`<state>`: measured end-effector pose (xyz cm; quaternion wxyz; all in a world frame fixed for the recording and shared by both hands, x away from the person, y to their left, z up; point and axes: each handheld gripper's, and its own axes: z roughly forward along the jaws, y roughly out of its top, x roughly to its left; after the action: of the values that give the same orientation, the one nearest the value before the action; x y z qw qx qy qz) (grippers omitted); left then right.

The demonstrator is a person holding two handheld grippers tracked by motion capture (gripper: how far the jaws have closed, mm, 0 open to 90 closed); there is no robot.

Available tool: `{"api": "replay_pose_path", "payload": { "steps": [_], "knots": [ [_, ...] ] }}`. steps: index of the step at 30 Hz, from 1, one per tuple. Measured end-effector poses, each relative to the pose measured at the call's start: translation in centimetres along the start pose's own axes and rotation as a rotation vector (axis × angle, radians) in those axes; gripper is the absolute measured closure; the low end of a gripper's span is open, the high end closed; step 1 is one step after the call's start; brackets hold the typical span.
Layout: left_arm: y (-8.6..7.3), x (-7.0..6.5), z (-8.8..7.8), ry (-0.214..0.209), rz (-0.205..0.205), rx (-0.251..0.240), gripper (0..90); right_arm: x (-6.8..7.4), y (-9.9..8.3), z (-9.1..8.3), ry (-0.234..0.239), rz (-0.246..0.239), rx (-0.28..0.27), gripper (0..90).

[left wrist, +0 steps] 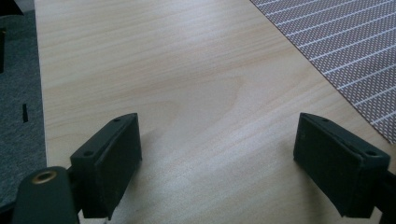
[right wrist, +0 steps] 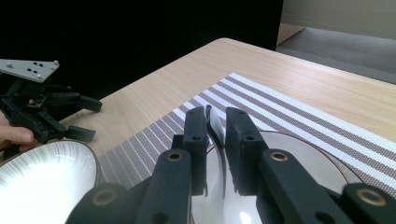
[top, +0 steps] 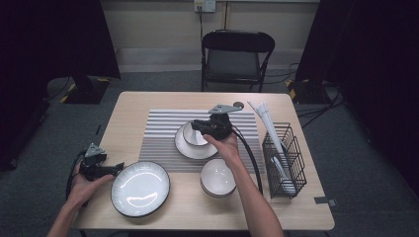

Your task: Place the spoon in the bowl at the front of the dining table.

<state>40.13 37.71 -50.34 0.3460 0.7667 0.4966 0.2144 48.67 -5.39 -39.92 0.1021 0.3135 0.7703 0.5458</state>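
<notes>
Right gripper [right wrist: 215,135] reaching over the striped mat [top: 163,138], jaws narrowly astride the small bowl's rim [right wrist: 215,122]; left gripper [left wrist: 219,158] resting low on the worktop [left wrist: 187,70], jaws wide, empty.

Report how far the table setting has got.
Done: the small bowl sits on the small plate on the striped mat. In hand: the right gripper straddles that bowl's rim. Remaining: the large plate and second bowl wait at the table's front; left gripper open.
</notes>
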Motion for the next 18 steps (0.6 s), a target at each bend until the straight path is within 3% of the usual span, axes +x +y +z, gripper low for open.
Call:
{"api": "replay_pose_path", "payload": {
  "steps": [18],
  "knots": [
    [0.0, 0.0, 0.0, 0.000, 0.000, 0.000, 14.8, 1.0, 0.1, 0.9, 0.040, -0.012, 0.024, 76.3]
  ]
}}
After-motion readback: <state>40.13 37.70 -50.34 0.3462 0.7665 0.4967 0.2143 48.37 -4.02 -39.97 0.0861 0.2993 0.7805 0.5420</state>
